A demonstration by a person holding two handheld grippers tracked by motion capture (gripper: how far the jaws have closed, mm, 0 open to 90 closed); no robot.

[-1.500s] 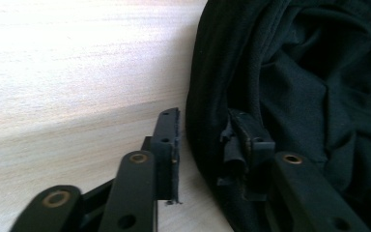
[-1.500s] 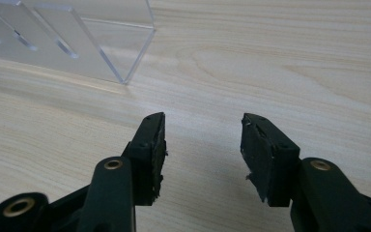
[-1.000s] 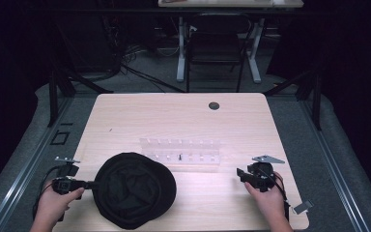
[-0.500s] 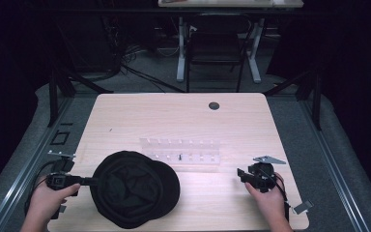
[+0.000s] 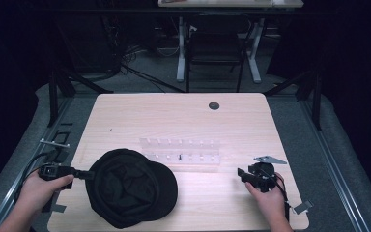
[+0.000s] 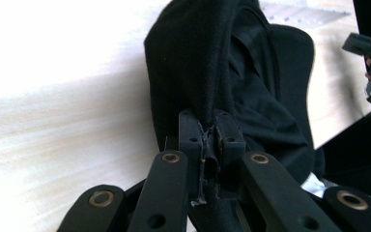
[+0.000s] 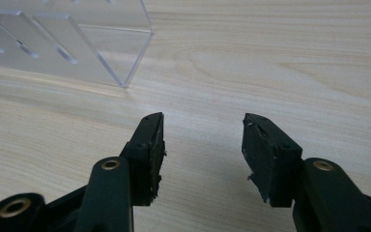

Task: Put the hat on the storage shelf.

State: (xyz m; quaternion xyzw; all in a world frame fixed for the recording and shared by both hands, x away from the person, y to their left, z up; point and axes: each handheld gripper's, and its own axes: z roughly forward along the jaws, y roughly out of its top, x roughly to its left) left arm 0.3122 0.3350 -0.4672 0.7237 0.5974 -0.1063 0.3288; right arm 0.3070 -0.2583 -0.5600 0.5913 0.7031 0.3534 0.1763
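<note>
High view: above near edge, facing forward-down over whole desk. Left gripper view: close on black cap. Right gripper view: low, close over desk beside clear rack; high view shares all.

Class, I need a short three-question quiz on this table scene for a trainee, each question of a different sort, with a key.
1. True or false: the left gripper has its jaws shut on the black cap.
2. The right gripper is: A) open above bare table, B) shut on the clear rack, C) holding the cap.
3. Fill in: beyond the cap lies a clear plastic ____.

Key: 1 true. 2 A. 3 rack.
</note>
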